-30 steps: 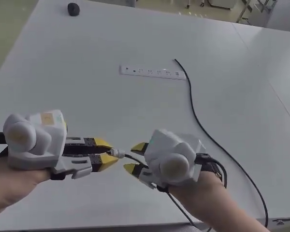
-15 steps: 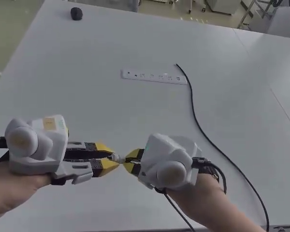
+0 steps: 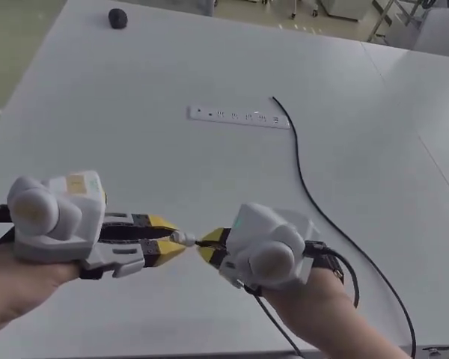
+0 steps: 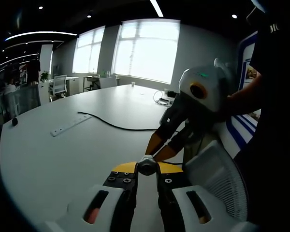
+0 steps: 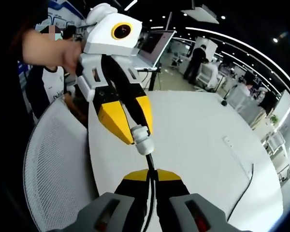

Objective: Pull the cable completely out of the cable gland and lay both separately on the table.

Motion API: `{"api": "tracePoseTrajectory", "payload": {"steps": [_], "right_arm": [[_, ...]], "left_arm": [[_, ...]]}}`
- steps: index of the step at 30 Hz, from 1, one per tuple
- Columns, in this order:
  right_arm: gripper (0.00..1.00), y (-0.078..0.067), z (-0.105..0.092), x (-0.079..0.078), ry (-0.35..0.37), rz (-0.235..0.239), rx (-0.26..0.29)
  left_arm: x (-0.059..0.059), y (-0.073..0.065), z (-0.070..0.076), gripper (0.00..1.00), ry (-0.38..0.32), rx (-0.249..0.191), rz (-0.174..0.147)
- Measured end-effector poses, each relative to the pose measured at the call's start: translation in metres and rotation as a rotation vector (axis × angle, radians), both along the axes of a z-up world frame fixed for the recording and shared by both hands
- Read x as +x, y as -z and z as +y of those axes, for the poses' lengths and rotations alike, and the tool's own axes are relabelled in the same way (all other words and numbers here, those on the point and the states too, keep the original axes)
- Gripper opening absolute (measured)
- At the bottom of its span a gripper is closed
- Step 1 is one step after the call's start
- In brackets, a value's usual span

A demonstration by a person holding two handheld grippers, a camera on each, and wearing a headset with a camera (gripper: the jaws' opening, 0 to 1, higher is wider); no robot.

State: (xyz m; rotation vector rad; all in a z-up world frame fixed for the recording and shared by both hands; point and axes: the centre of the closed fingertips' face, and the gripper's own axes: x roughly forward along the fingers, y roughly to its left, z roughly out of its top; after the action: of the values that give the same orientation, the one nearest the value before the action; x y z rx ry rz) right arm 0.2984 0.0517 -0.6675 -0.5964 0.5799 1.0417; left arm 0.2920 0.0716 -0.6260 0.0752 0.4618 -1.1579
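A small white cable gland (image 3: 182, 238) with a thin black cable (image 5: 151, 162) coming out of it is held in the air over the near edge of the white table (image 3: 135, 127). My left gripper (image 3: 175, 238) is shut on the gland (image 4: 146, 165), its yellow fingertips (image 5: 117, 123) pinching the gland's body (image 5: 140, 137). My right gripper (image 3: 207, 244) faces it from the right, shut on the cable just behind the gland. In the right gripper view the cable runs down between that gripper's (image 5: 152, 176) closed yellow tips.
A white power strip (image 3: 239, 117) lies mid-table, with a long black cord (image 3: 314, 203) running from it to the right front edge. A small dark object (image 3: 117, 18) sits at the far left corner. A white mesh chair (image 5: 53, 164) stands below the grippers.
One second ago the right gripper stood open around the cable. It has shut on the cable close to the gland, and now sits a little farther from the gland than half a second ago.
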Motion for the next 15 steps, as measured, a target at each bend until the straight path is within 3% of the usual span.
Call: {"api": "tracePoseTrajectory", "payload": {"steps": [6,15], "right_arm": [[0.0,0.008,-0.003,0.001,0.046,0.051,0.034],[0.0,0.023,-0.018,0.003,0.093,0.087,0.021]], "left_arm": [[-0.001,0.0,0.0,0.15,-0.003,-0.001,-0.001],[0.001,0.001,0.003,0.15,-0.007,0.004,-0.007]]}}
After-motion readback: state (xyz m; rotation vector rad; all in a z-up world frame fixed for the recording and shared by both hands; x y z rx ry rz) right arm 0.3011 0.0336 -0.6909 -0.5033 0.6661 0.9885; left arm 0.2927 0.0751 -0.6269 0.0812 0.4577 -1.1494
